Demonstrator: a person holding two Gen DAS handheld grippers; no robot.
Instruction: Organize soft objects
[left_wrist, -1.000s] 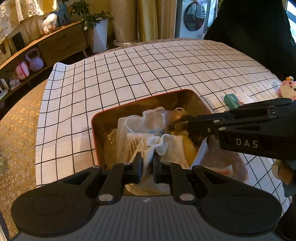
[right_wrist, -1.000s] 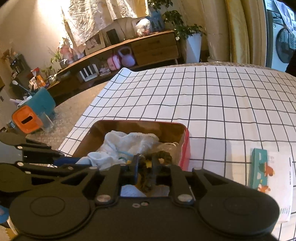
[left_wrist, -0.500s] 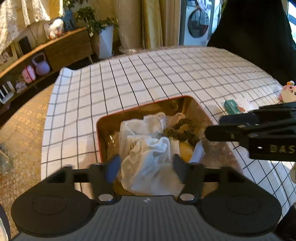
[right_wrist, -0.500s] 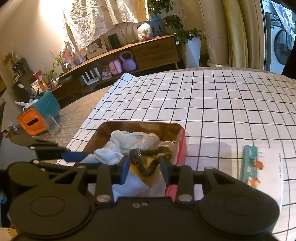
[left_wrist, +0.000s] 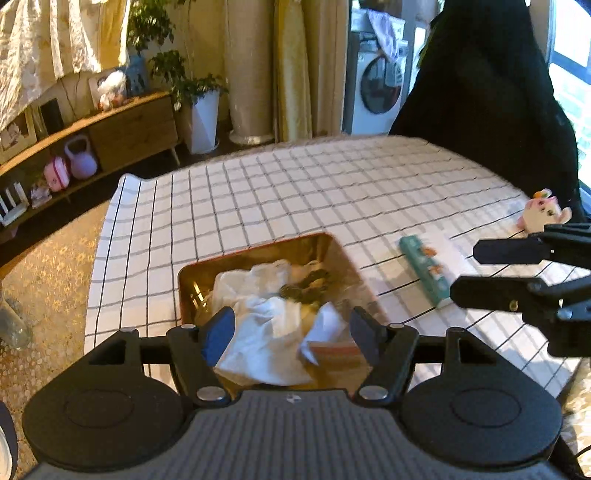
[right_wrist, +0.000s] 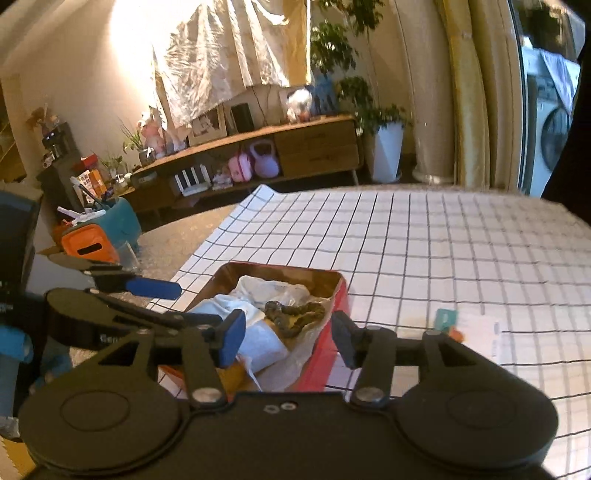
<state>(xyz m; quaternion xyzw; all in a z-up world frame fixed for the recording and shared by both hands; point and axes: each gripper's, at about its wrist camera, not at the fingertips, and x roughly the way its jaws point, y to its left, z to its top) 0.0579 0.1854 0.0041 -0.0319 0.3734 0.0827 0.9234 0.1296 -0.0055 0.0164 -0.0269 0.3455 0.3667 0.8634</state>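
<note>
Inside the red-walled metal tin (left_wrist: 258, 251) on the tabletop (left_wrist: 295, 192) lie crumpled white cloths (left_wrist: 266, 332) and a brown scrunchie (right_wrist: 295, 314) — light, limp; pinch a raised fold. Your left gripper (left_wrist: 291, 332) is spread empty; right gripper (right_wrist: 286, 338) is opening, empty.
</note>
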